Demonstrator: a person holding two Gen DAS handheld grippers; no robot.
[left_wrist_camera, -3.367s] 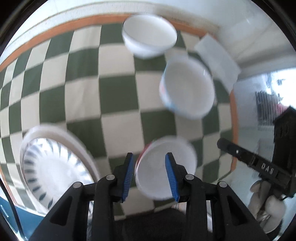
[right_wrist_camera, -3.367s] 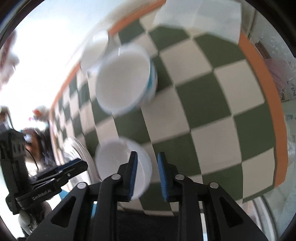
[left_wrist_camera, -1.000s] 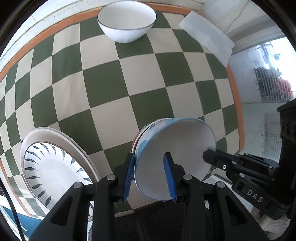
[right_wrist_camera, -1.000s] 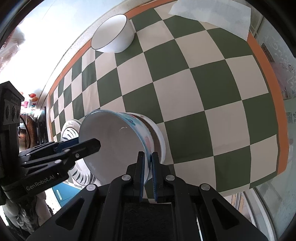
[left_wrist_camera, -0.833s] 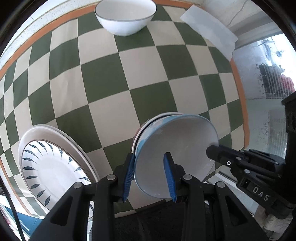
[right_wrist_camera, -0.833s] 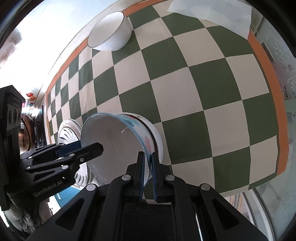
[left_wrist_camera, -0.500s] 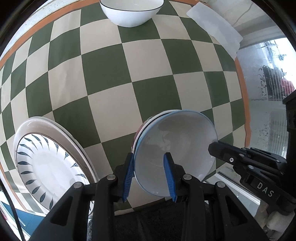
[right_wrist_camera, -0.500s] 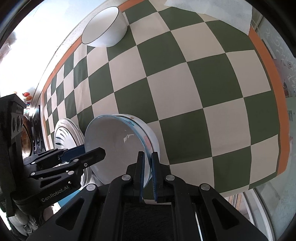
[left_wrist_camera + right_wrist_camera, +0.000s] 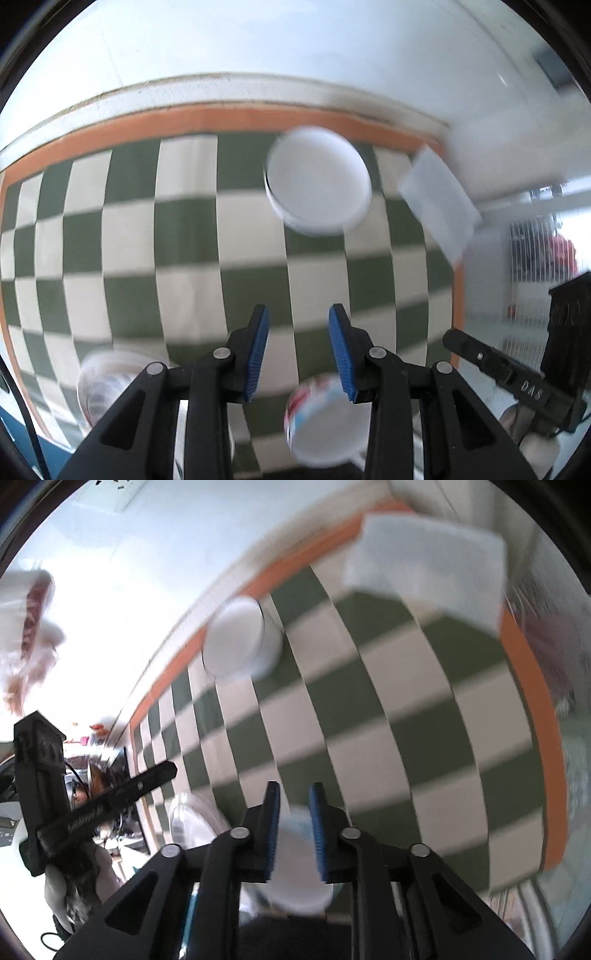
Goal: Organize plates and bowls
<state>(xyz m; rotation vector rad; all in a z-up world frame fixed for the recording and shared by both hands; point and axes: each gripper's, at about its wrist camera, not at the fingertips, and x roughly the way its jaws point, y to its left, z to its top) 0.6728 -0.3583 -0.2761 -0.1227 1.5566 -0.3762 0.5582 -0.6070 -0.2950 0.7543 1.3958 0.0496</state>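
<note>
Both views are blurred by motion. A white bowl stands at the far edge of the green-and-white checked cloth; it also shows in the right wrist view. My left gripper is open and empty, raised above the cloth. The stacked bowls with blue and red pattern sit below it at the near edge. My right gripper is open and empty, above the stacked bowls. A patterned plate lies at the near left; it also shows in the right wrist view.
A white paper sheet lies at the far right corner of the cloth, also in the right wrist view. The cloth has an orange border against a white wall. The table edge runs near the right.
My right gripper has let go of the blue-rimmed bowl, which now rests in the stack. Both grippers have lifted up and back, and both views now tilt toward the far white bowl.
</note>
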